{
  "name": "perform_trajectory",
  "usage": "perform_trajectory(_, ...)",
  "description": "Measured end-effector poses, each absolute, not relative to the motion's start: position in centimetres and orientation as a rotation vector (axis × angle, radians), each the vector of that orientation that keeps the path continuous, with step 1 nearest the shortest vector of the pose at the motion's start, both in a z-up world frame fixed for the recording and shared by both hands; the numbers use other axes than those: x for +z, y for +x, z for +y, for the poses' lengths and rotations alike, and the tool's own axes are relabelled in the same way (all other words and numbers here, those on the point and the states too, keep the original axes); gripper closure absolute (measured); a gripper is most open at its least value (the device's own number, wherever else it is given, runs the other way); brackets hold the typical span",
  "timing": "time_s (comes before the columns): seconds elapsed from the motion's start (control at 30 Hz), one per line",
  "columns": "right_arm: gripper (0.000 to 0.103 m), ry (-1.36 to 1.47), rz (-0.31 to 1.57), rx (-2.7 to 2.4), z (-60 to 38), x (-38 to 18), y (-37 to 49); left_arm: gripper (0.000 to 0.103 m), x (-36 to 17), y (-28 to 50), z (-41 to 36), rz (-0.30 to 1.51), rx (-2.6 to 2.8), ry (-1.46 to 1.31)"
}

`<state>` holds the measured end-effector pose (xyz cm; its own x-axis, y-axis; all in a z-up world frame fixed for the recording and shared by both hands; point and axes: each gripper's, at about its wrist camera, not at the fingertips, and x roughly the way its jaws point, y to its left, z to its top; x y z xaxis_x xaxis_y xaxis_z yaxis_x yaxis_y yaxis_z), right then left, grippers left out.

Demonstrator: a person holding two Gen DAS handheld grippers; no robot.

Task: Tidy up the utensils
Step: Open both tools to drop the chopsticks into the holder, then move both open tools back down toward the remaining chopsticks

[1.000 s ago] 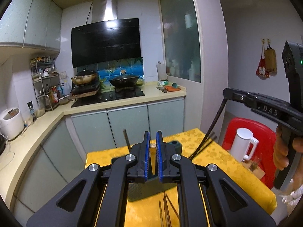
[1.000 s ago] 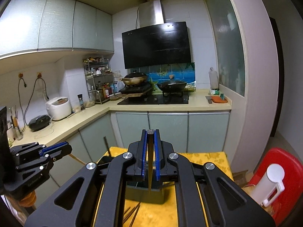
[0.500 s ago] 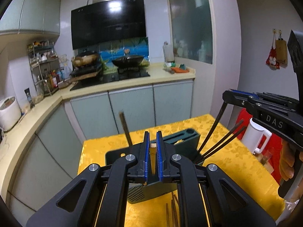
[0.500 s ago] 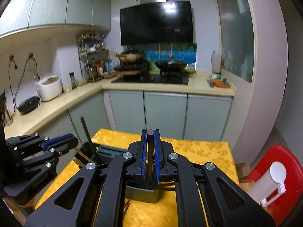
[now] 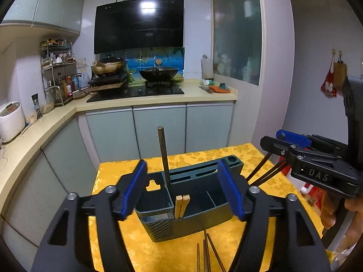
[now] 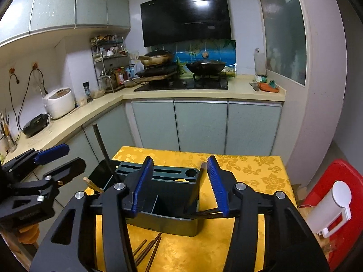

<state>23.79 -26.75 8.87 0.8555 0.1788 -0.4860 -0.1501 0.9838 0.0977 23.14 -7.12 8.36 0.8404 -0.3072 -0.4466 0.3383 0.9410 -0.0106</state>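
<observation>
A dark green utensil holder [image 5: 192, 204] stands near the middle of the yellow tabletop [image 5: 226, 156], and both of your grippers hang over it from the near edge.

Your left gripper [image 5: 183, 192] has its jaws spread wide, holding nothing. Between them you look down into the holder: two pale wooden chopsticks [image 5: 181, 206] stand side by side against the divider between the left and middle compartments, and a single dark chopstick [image 5: 163, 154] rises upright from the left compartment, its top well above the holder's rim. The blue pads [image 5: 133, 190] touch none of these.

Your right gripper [image 6: 179, 185] also has its jaws wide apart, straddling the holder's right compartment. A bundle of dark chopsticks [image 6: 204, 214] lies across just below the right jaw's pad; whether it touches that pad cannot be told. In the left wrist view, these sticks slant down from under the right gripper [image 5: 283, 145] into the holder's right end.

Several loose brown chopsticks [image 6: 147, 249] lie flat on the tabletop just in front of the holder, toward the near edge.
</observation>
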Motion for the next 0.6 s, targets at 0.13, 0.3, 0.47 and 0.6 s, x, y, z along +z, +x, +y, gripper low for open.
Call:
perform_trajectory(0.13, 0.049, 0.074, 0.498, 0.164, -27.4, 9.5, 22.6, 0.024, 8.8, 21.8, -6.3, 0.431, -0.324, 0.064)
perform_trajectory(0.3, 0.047, 0.065, 0.457, 0.156, -27.7, 10.2, 19.9, 0.021, 8.4, 19.6, -5.4, 0.416, -0.318, 0.064)
perform_trajectory(0.47, 0.046, 0.038, 0.421, 0.155, -27.8, 10.5, 16.7, 0.020, 7.2, 17.2, -3.8, 0.421, -0.315, 0.054)
perform_trajectory(0.6, 0.046, 0.016, 0.415, 0.165, -27.5, 9.5, 14.3, 0.020, 5.5, 15.7, -2.3, 0.443, -0.305, 0.040)
